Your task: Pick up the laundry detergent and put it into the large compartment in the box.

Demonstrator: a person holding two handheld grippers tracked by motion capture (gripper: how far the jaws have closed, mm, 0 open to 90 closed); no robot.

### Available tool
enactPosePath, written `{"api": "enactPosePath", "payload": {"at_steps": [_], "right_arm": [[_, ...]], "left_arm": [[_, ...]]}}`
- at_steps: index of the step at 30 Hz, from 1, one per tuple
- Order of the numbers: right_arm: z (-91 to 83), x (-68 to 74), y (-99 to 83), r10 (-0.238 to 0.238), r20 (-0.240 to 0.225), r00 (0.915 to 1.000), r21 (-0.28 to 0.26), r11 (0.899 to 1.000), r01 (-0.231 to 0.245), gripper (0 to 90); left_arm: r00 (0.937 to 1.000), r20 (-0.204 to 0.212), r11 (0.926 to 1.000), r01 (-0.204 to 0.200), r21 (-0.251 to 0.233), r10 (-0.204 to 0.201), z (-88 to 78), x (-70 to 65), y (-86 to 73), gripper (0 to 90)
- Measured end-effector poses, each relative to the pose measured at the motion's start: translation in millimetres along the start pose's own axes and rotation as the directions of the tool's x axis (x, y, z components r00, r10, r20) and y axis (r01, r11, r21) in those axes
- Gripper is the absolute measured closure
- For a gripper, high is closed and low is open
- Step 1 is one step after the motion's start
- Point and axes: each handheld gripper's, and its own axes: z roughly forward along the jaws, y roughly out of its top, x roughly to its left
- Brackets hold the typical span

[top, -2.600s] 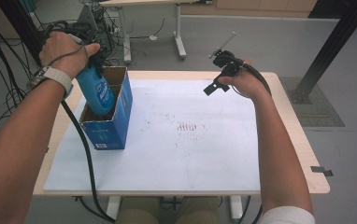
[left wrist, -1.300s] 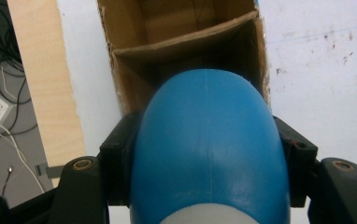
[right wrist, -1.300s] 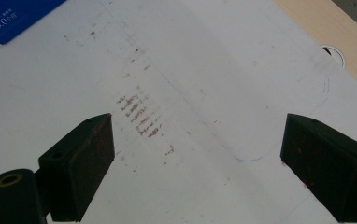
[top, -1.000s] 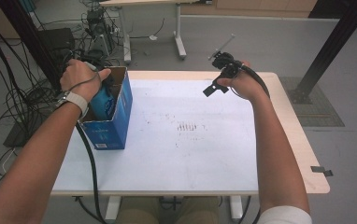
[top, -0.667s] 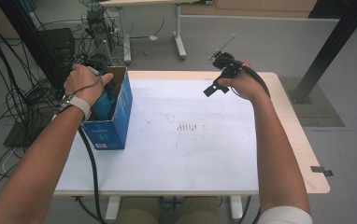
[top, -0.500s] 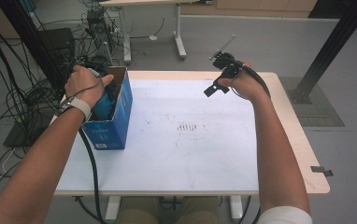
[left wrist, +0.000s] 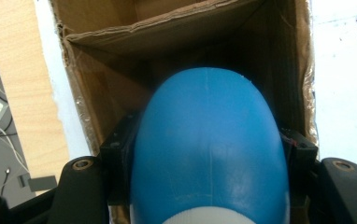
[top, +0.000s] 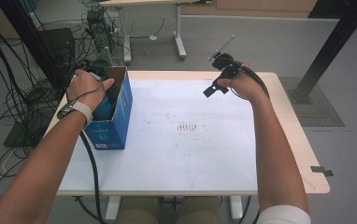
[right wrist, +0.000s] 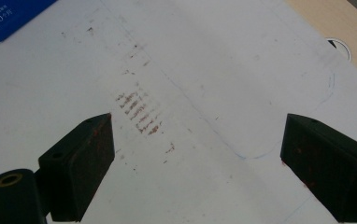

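A blue cardboard box (top: 109, 126) stands open-topped at the table's left edge. My left gripper (top: 99, 95) reaches down into it, shut on a rounded blue plastic container (top: 104, 106). In the left gripper view the container's blue dome (left wrist: 209, 116) sits clamped between both jaws of the left gripper (left wrist: 209, 156), with the box's brown inner walls (left wrist: 120, 60) around it. My right gripper (top: 217, 74) hovers over the far right of the white sheet (top: 190, 158). In its own view the right gripper (right wrist: 200, 158) stands open over bare sheet, nothing between the jaws.
Reddish-brown smears (top: 188, 127) mark the sheet's middle (right wrist: 139, 109). A corner of the blue box (right wrist: 13, 14) lies far off in the right gripper view. Cables and dark equipment (top: 36, 79) crowd the floor at left. A black post (top: 331, 46) rises at the right.
My left hand has lowered the blue container from above the box down into it, then barely moved. The right hand has stayed put.
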Motion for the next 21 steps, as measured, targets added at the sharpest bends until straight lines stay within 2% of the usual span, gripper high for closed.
{"api": "enactPosePath", "payload": {"at_steps": [15,21], "right_arm": [[1.3,-2.6,-4.1,0.010,-0.004,0.9999,-0.003,1.000,-0.010,9.9],[2.1,-2.4,-3.5,0.010,-0.004,0.9999,0.000,1.000,-0.010,9.8]], "left_arm": [[1.0000,0.001,0.9999,-0.003,0.017,0.003,13.4,-0.4,1.1,37.9],[0.9999,0.016,0.9999,-0.006,0.015,0.006,20.7,0.1,-0.5,37.6]]}}
